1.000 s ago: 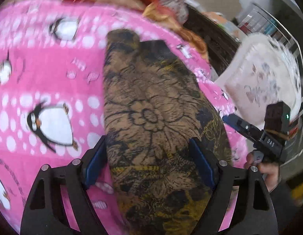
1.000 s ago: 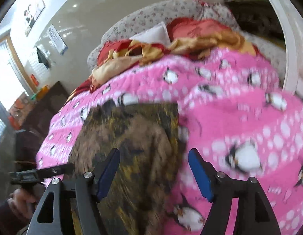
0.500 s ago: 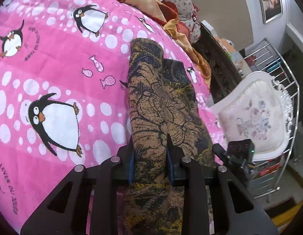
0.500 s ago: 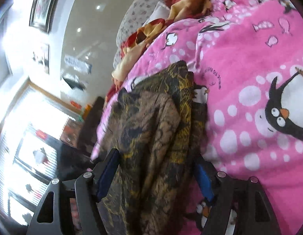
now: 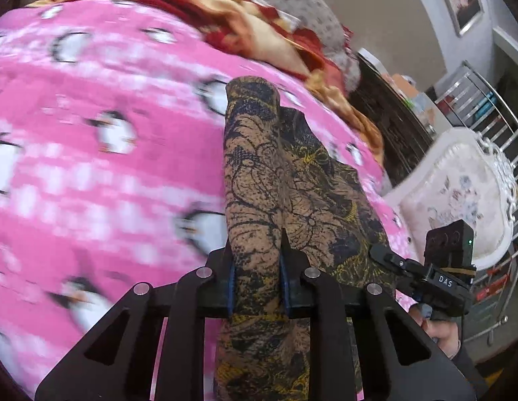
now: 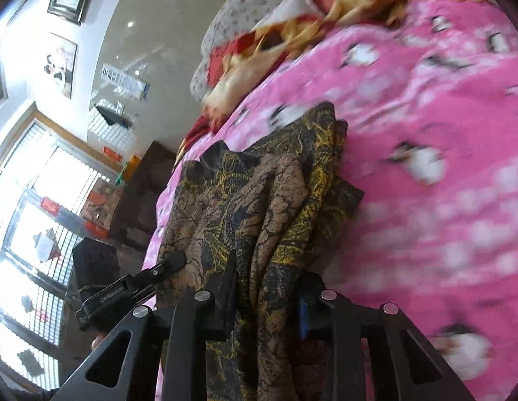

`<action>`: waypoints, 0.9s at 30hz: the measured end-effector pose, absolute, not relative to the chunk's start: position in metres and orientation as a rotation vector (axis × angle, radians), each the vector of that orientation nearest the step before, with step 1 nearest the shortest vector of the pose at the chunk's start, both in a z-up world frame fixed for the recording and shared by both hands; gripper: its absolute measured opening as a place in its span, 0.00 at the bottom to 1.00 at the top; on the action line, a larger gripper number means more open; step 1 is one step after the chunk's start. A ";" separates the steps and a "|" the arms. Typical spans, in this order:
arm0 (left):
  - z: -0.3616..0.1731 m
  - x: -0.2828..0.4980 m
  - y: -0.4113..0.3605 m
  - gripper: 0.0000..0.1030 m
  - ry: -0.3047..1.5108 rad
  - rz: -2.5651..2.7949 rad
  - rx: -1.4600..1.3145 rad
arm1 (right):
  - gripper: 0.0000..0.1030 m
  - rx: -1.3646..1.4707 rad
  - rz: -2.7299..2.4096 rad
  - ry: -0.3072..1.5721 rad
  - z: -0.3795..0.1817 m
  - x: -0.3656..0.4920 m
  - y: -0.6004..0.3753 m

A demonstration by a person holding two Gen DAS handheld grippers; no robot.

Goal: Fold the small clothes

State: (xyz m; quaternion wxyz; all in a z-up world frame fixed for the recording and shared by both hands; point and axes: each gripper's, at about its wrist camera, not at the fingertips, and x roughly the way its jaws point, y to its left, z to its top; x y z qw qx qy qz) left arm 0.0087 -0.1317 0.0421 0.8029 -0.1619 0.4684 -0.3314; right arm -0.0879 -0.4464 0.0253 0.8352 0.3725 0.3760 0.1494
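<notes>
Brown floral garment [image 5: 259, 180] now bunched on pink blanket [image 5: 91, 167], both grippers' formerly spread jaws closing on it.

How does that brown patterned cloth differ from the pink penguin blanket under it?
The brown garment is dark, with black and yellow floral tracery; the pink blanket is bright, with white dots and penguins. The garment is narrow and bunched into folds; the blanket spreads wide beneath it. The left gripper and right gripper are closing on the garment, not the blanket. Both are printed fabric.
</notes>
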 end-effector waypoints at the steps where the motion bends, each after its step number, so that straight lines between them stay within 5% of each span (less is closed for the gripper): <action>1: 0.043 0.015 -0.117 0.18 1.002 -0.684 -0.338 | 0.26 0.801 0.328 0.802 0.024 -0.080 -0.435; 15: 0.040 0.045 -0.055 0.27 1.002 -0.617 -0.244 | 0.32 0.771 0.282 0.846 0.022 -0.045 -0.372; 23: 0.084 -0.032 -0.039 0.27 0.809 -0.649 -0.177 | 0.32 0.302 0.294 0.822 0.092 -0.110 -0.324; 27: 0.061 -0.070 -0.047 0.27 0.890 -0.677 -0.151 | 0.32 0.096 0.381 0.836 0.081 -0.141 -0.266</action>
